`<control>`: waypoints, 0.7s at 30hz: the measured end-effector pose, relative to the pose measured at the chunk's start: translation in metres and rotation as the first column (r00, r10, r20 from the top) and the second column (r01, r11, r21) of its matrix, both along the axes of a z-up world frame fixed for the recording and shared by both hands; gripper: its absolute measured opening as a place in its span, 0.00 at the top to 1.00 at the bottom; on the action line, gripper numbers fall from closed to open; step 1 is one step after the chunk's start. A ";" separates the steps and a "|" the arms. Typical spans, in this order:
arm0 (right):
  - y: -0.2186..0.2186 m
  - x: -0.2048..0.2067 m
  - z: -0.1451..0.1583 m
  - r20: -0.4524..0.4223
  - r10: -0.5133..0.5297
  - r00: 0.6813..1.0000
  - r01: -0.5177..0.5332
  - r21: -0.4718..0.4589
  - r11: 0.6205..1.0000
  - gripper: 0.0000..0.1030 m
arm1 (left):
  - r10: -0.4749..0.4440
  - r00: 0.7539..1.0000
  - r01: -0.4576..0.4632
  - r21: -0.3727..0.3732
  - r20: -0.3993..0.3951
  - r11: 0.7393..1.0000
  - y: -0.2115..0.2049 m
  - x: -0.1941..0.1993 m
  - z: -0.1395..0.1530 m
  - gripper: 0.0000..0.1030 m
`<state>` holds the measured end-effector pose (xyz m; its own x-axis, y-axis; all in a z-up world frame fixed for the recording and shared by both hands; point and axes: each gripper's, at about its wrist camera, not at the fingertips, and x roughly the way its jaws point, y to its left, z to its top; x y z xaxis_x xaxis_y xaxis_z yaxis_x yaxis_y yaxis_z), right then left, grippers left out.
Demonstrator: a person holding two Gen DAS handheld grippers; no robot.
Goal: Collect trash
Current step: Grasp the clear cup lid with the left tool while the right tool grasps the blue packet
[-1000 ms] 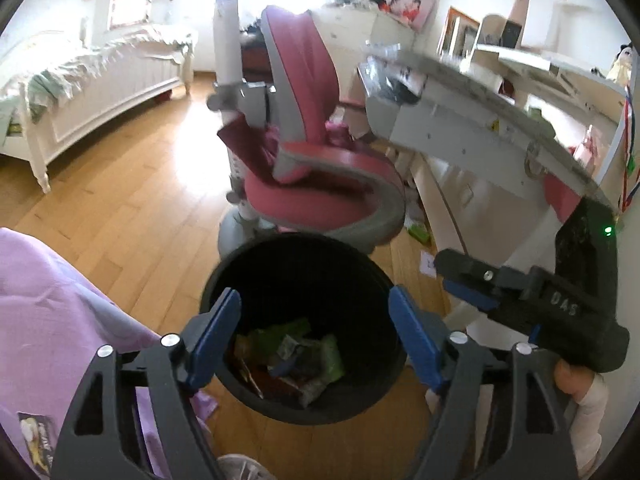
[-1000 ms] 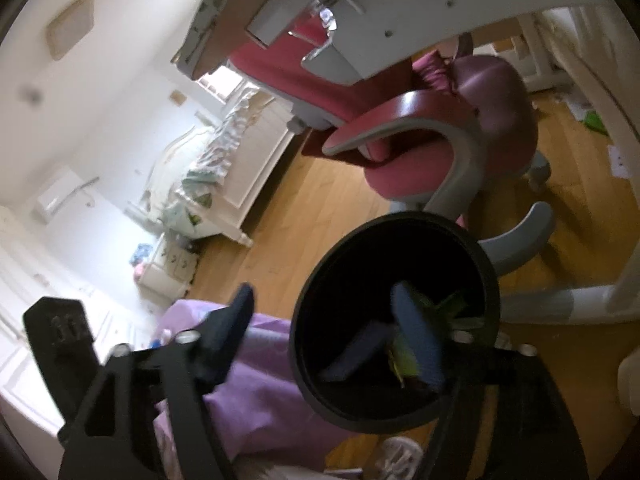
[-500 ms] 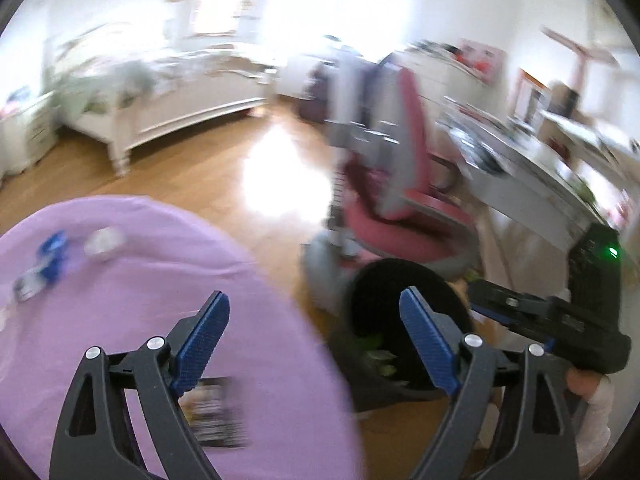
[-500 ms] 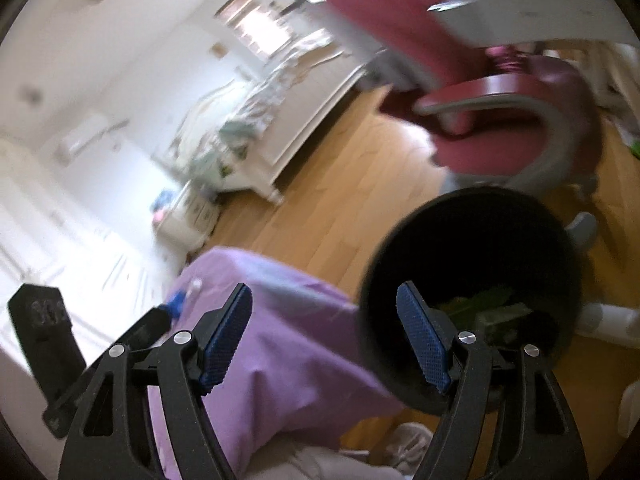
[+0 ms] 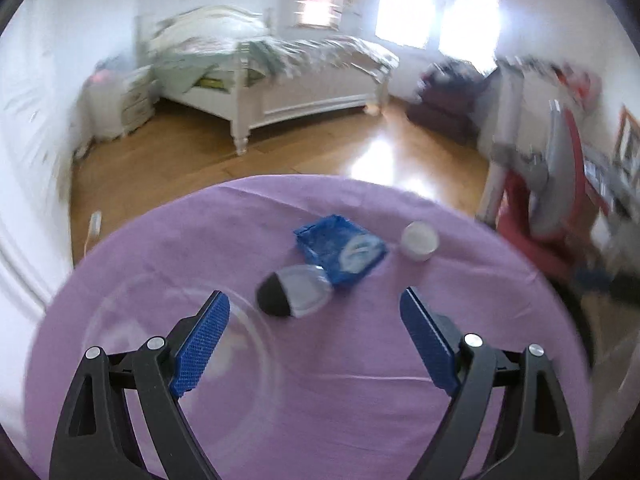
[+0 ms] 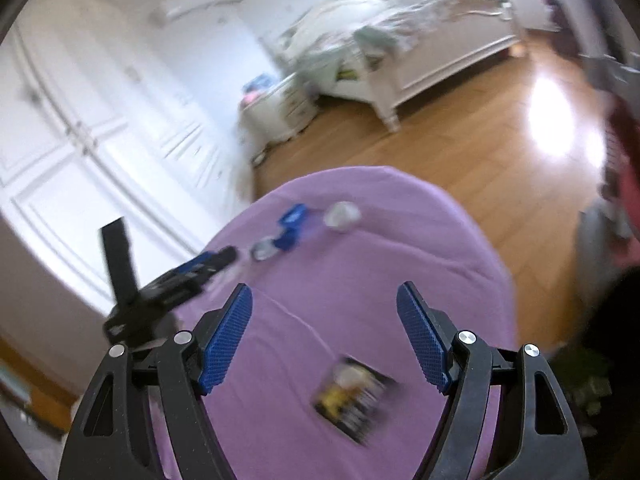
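Left wrist view: left gripper (image 5: 314,310) spread wide, jaws just widened, nothing held. Step judged: reach for next trash. Clear lidded cup (image 5: 294,290) just ahead between fingers; blue wrapper (image 5: 340,252), white cup (image 5: 419,240) beyond. Closer approach needed before closing. Print unreadable.

Right wrist view: right gripper (image 6: 326,308) wide, empty. Dark packet (image 6: 354,398) below, between fingers, on purple cloth (image 6: 400,240). Lettering blurred.

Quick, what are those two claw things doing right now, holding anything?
Left gripper: open, jaws just widened, nothing between them.
Right gripper: open, empty.
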<state>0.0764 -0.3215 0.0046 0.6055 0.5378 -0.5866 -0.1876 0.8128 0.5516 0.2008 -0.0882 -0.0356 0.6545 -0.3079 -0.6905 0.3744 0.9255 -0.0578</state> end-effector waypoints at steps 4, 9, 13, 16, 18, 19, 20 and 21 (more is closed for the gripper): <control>0.047 0.049 0.002 -0.032 0.081 0.996 -0.081 0.017 0.997 0.30 | -0.110 0.994 0.112 0.108 -0.029 0.988 -0.008 0.027 -0.015 0.16; 0.088 0.108 -0.001 -0.078 0.105 0.991 -0.104 0.008 0.994 0.32 | -0.169 0.984 0.179 0.236 -0.062 0.955 -0.016 0.040 -0.035 0.16; 0.120 0.147 -0.010 -0.107 0.107 0.988 -0.115 -0.067 0.991 0.32 | -0.170 0.979 0.184 0.134 -0.111 0.974 -0.003 0.044 -0.037 0.35; 0.138 0.175 -0.022 -0.144 0.099 0.985 -0.118 -0.133 0.984 0.33 | -0.130 0.986 0.142 0.126 -0.102 0.982 0.006 0.044 -0.036 0.51; 0.149 0.189 -0.032 -0.180 0.100 0.979 -0.133 -0.178 0.975 0.37 | -0.130 0.986 0.142 0.116 -0.103 0.983 0.008 0.040 -0.035 0.51; 0.154 0.193 -0.037 -0.197 0.097 0.976 -0.138 -0.205 0.969 0.40 | -0.132 0.986 0.144 0.119 -0.102 0.982 0.008 0.037 -0.035 0.51; 0.159 0.198 -0.043 -0.221 0.094 0.971 -0.146 -0.230 0.962 0.43 | -0.135 0.986 0.147 0.123 -0.101 0.982 0.007 0.033 -0.035 0.51; 0.162 0.200 -0.049 -0.244 0.104 0.964 -0.163 -0.239 0.957 0.49 | -0.137 0.986 0.149 0.127 -0.100 0.981 0.007 0.029 -0.035 0.51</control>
